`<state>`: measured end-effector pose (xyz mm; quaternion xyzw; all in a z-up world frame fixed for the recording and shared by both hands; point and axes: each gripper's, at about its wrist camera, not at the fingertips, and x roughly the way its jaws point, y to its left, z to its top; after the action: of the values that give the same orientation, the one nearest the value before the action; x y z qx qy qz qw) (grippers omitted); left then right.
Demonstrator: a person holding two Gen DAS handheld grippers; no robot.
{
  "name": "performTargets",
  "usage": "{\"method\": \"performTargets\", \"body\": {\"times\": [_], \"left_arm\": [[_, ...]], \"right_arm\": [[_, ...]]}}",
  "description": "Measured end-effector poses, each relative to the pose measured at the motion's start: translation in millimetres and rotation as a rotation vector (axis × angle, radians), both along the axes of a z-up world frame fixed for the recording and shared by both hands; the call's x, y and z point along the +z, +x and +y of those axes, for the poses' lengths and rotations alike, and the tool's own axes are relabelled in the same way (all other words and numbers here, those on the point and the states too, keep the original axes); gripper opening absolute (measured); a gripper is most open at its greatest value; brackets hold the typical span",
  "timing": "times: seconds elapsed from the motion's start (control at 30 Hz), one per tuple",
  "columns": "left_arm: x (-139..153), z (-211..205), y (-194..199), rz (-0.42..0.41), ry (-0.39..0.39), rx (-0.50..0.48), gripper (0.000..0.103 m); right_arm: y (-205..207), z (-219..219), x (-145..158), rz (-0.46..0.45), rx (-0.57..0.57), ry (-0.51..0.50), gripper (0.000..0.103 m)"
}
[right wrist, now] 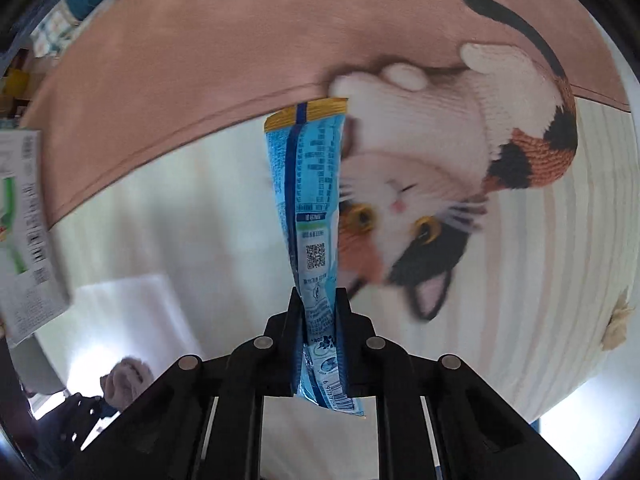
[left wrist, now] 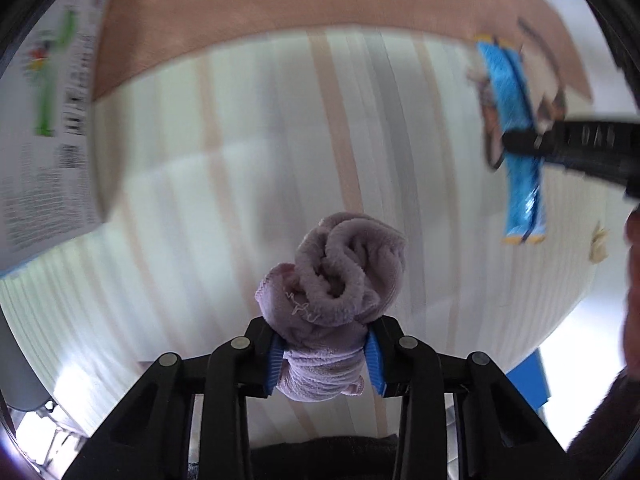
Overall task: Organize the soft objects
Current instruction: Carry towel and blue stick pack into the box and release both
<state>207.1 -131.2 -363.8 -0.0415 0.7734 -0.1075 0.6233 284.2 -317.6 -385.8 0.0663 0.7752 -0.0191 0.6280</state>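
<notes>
My left gripper (left wrist: 324,344) is shut on a lilac fluffy cloth (left wrist: 348,268), bunched into a wad between its blue pads and held above the striped sheet (left wrist: 240,160). My right gripper (right wrist: 320,304) is shut on the lower part of a long blue snack packet (right wrist: 312,200) with yellow ends; the packet sticks out beyond the fingertips. The left wrist view shows that right gripper (left wrist: 560,144) at the right edge, with the packet (left wrist: 520,200) crossing it. The left gripper (right wrist: 80,412) and its cloth (right wrist: 128,380) appear at the lower left of the right wrist view.
A pink cushion (right wrist: 200,60) with a calico cat picture (right wrist: 440,160) lies at the far side of the striped sheet (right wrist: 520,300). A white printed box (left wrist: 48,120) stands at the left. A small beige scrap (right wrist: 618,324) lies at the right.
</notes>
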Motion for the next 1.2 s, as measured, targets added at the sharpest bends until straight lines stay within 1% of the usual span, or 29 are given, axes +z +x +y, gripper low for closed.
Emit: {"method": "performTargets", "body": {"times": [0.07,0.13,0.2,0.23,0.3,0.33,0.37,0.4,0.43,0.5,0.57,0.63,0.67,0.77,0.83,0.87,0.93,1.03,1.07,1.13,1.2], "left_arm": [[24,16,3,-0.046,-0.016,0.015,0.031],[55,38,4,-0.104,-0.034,0.043,0.031],[81,64,7,-0.152,-0.047,0.076,0.031],[94,77,9,-0.177,-0.052,0.092,0.031],[122,116,18,-0.226,-0.046,0.130,0.031],[134,143,20,-0.245,-0.045,0.148,0.031],[142,164,24,-0.260,-0.038,0.168,0.031],[150,186,28,-0.276,-0.023,0.195,0.031],[153,201,32,-0.284,-0.011,0.210,0.031],[160,248,46,-0.295,0.037,0.250,0.031],[156,285,50,-0.289,0.072,0.265,0.031],[143,322,57,-0.272,0.120,0.287,0.031],[134,333,56,-0.258,0.132,0.290,0.031],[100,367,65,-0.198,0.151,0.326,0.031],[77,382,72,-0.146,0.154,0.335,0.031],[74,389,74,-0.132,0.153,0.342,0.031],[52,401,81,-0.081,0.154,0.346,0.031],[34,410,86,-0.038,0.162,0.340,0.031],[28,413,89,-0.026,0.168,0.343,0.034],[18,417,93,0.012,0.172,0.338,0.034],[7,417,96,0.059,0.153,0.339,0.035]], "right_arm": [[-3,22,26,-0.046,0.007,0.048,0.014],[-3,43,49,-0.088,0.018,0.093,0.014],[-2,77,81,-0.141,0.048,0.143,0.014],[-4,90,90,-0.154,0.058,0.160,0.014],[0,132,117,-0.190,0.093,0.209,0.014],[-1,151,124,-0.200,0.107,0.220,0.014],[1,176,135,-0.215,0.133,0.239,0.014],[1,202,140,-0.224,0.150,0.247,0.014],[3,219,143,-0.229,0.164,0.252,0.014],[9,258,149,-0.235,0.193,0.260,0.014],[20,295,149,-0.234,0.208,0.252,0.014],[30,327,148,-0.229,0.217,0.233,0.014],[37,342,143,-0.219,0.227,0.219,0.014],[57,376,128,-0.190,0.245,0.165,0.014],[67,392,116,-0.166,0.247,0.123,0.014],[72,400,107,-0.149,0.251,0.099,0.014],[79,401,91,-0.127,0.252,0.067,0.014],[89,406,68,-0.097,0.246,0.009,0.014],[93,406,59,-0.087,0.237,-0.009,0.014],[100,405,45,-0.077,0.235,-0.046,0.015],[106,407,36,-0.065,0.237,-0.085,0.017]]}}
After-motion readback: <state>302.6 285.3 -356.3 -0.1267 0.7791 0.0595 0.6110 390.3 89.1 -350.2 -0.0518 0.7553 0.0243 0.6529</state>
